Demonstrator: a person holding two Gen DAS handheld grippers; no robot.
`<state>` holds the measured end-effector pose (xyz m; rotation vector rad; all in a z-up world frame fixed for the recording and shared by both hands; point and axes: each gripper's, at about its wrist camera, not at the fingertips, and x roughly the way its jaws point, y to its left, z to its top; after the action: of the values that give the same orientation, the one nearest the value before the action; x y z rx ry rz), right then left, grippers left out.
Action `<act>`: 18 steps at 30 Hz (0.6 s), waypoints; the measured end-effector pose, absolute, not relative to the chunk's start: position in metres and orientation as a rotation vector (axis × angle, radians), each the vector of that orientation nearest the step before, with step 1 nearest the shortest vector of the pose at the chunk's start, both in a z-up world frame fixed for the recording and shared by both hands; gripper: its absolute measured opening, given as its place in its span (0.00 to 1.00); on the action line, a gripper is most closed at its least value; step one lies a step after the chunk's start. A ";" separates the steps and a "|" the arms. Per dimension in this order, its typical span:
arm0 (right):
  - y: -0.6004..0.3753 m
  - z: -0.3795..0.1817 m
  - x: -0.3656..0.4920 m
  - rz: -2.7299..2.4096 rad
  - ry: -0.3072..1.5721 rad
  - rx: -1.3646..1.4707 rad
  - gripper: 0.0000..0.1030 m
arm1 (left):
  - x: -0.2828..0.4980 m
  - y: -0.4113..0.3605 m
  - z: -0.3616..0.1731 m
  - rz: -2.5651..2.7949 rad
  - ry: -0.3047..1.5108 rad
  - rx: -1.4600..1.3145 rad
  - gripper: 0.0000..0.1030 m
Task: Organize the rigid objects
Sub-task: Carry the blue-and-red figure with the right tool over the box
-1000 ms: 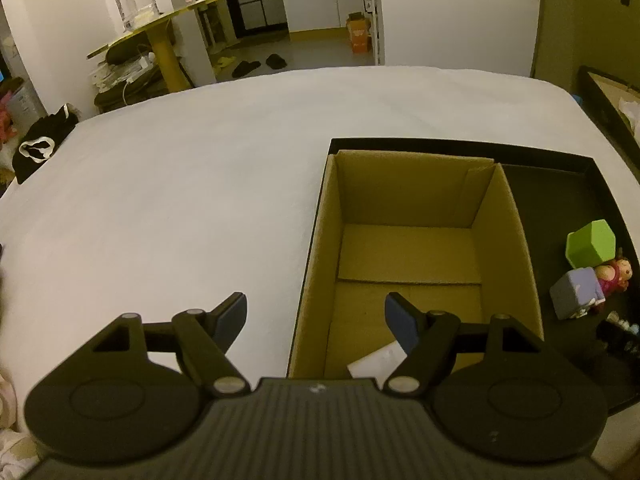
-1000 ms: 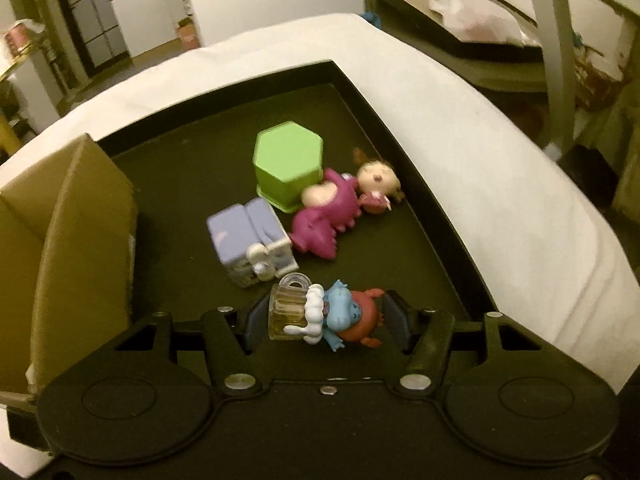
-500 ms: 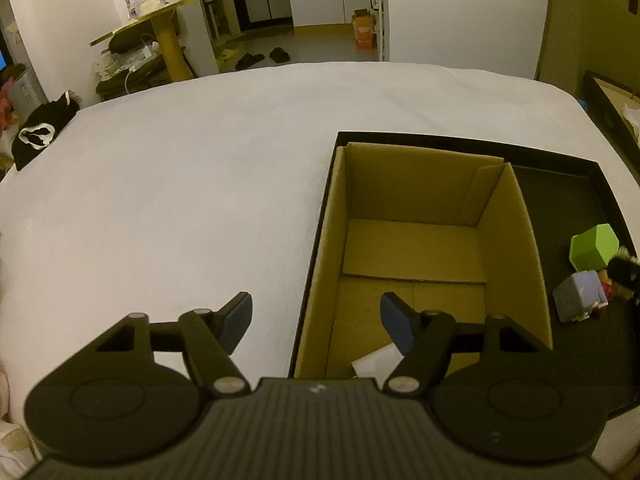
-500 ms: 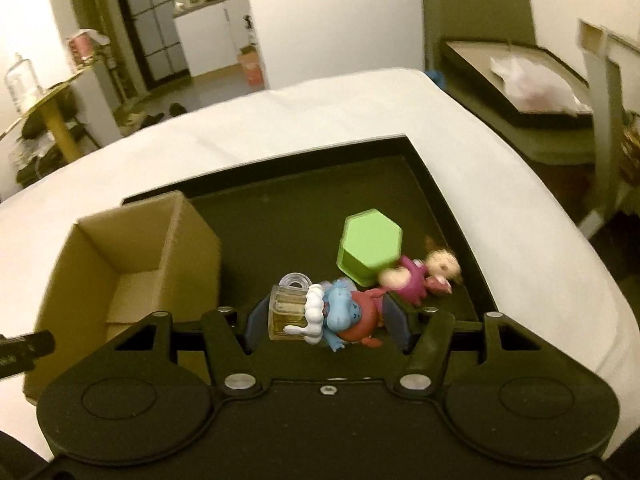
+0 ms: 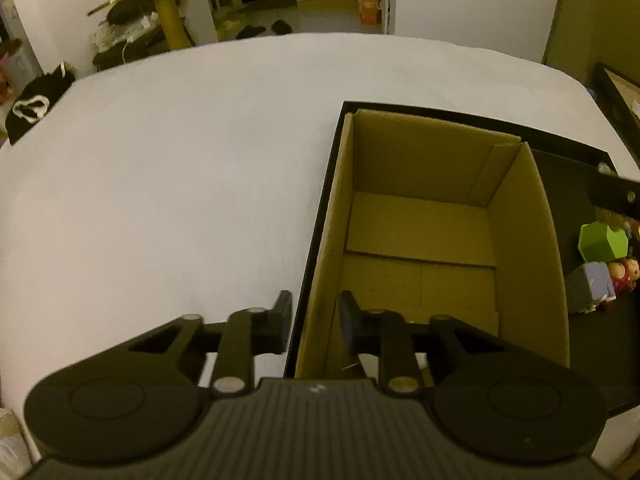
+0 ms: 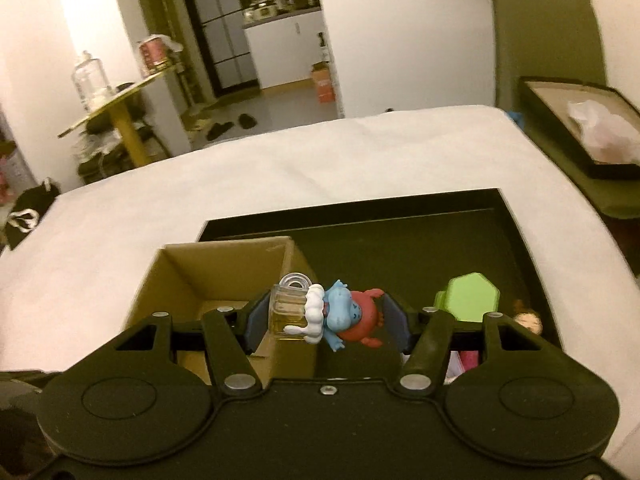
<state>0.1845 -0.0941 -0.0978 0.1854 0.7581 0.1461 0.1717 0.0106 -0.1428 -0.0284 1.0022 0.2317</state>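
We hold a small blue-and-red plastic figurine clutching a clear yellowish mug in our right gripper, whose two dark pads are clamped on it from either side; it sits at the centre of the right wrist frame, its long axis running crosswise from pad to pad. The open brown cardboard box lies just left of and below that toy in the same frame, its right wall almost directly under the mug end. That is the relation the coming move turns on: we judge the toy must travel a little leftward and down to clear that wall and land inside, and the right hand is plainly the nearer one, since it already carries the piece.

Our left gripper holds nothing. Its jaws stand apart, straddling the box's near left wall in the lower middle of the left wrist frame, without touching it as far as we can tell.

The box stands in a shallow black tray on the white-covered surface. To its right, at the frame's right edge, remain a green hexagonal block, a grey-lilac cube toy and a small pink doll figure, clustered together and touching.
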 end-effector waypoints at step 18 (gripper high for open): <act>-0.034 -0.083 0.212 0.329 0.776 0.149 0.57 | 0.169 0.016 -0.143 0.229 1.010 -0.063 0.11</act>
<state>0.2119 -0.0341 -0.0827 0.1490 0.7758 0.3293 0.1687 0.0157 -0.1429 -0.0634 1.0096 0.2294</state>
